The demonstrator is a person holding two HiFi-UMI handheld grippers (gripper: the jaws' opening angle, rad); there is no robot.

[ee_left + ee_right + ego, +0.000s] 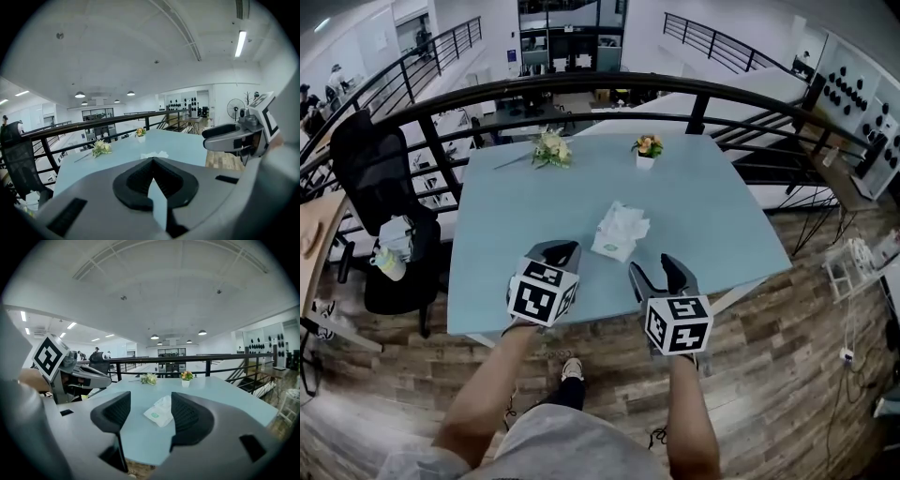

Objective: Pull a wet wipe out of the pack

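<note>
The white wet wipe pack (620,232) lies flat on the pale blue table (722,225), a crumpled wipe sticking out of its top. My left gripper (565,248) hovers near the table's front edge, just left of the pack, with its jaws pressed together and nothing between them. To the pack's front right, my right gripper (653,265) is open and empty. In the right gripper view the pack (161,412) shows between the spread jaws of the right gripper (150,401), some way ahead. The left gripper view shows the left gripper (152,161) shut, with the pack (153,154) just past it.
A loose bunch of flowers (551,148) and a small flower pot (647,148) stand at the table's far edge. A black railing (581,89) curves behind the table. A black office chair (380,187) stands to the left. Wooden floor lies below the table's front edge.
</note>
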